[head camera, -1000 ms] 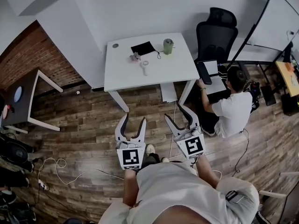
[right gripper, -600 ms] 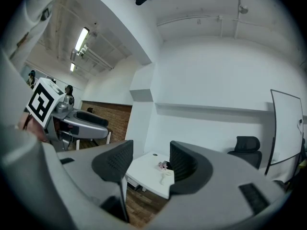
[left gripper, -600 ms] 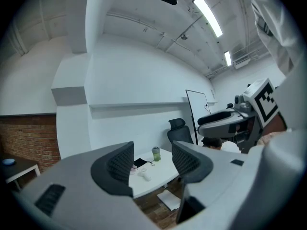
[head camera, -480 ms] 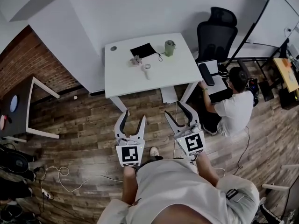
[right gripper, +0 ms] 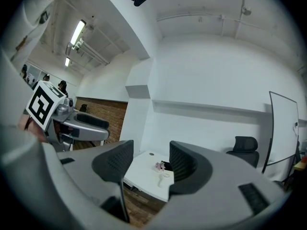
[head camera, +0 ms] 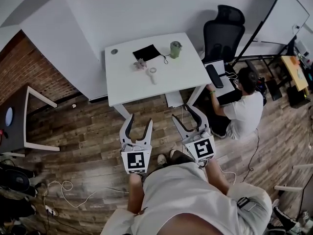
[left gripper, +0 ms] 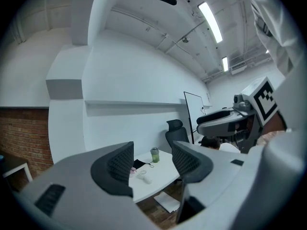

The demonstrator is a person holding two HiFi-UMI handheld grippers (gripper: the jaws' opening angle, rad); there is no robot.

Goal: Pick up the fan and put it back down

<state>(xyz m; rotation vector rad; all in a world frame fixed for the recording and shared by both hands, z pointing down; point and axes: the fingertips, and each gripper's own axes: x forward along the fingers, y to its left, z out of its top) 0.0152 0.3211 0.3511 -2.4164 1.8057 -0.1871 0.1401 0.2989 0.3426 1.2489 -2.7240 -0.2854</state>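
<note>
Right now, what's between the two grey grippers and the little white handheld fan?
Brown wooden floor, then the white table's front part before the fan; the head view shows it.

The small white handheld fan (head camera: 152,73), a green lidded cup (head camera: 175,49) and a flat black pouch (head camera: 147,52) stand out against the white rectangular table (head camera: 146,89), the plank floor (head camera: 88,131) is streaky brown, the brick wall (head camera: 19,67) red, and the light-grey left gripper (head camera: 139,123) and light-grey right gripper (head camera: 185,115) bear black-and-white square markers.
</note>
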